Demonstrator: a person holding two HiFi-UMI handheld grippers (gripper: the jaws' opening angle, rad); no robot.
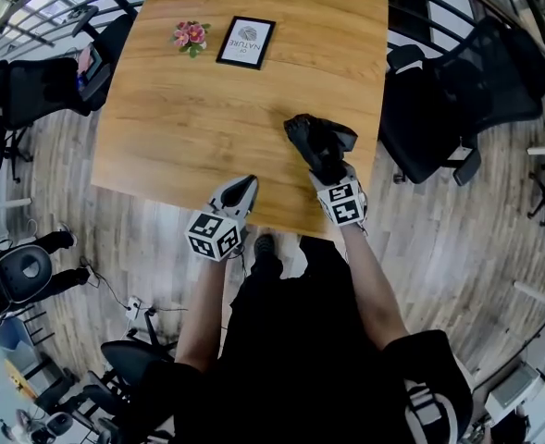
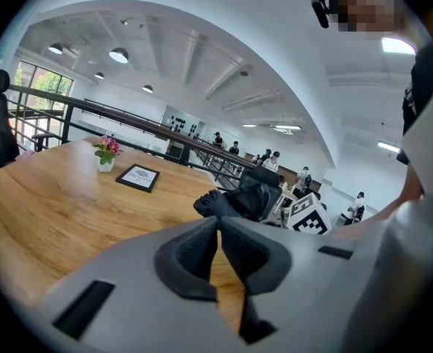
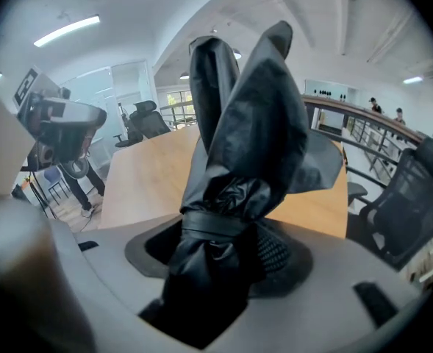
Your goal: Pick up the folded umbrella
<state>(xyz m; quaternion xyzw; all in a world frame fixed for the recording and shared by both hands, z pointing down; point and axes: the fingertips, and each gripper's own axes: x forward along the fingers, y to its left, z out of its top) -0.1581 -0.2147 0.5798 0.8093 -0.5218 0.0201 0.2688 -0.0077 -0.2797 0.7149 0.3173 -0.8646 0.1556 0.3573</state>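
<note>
Fingers (image 3: pixel 282 252) of right gripper (image 1: pixel 325 163) clamp folded umbrella (image 3: pixel 238 123) near table (image 1: pixel 207 109) edge.

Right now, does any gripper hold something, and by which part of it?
The right gripper holds the folded umbrella, its fingers closed on the bundled cloth beside the strap. The left gripper holds nothing.

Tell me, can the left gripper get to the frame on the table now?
Probably yes, with a stretch. The left gripper is empty, jaws together, and bare table lies between it and the frame. The umbrella, held in the right gripper, is off to the side.
</note>
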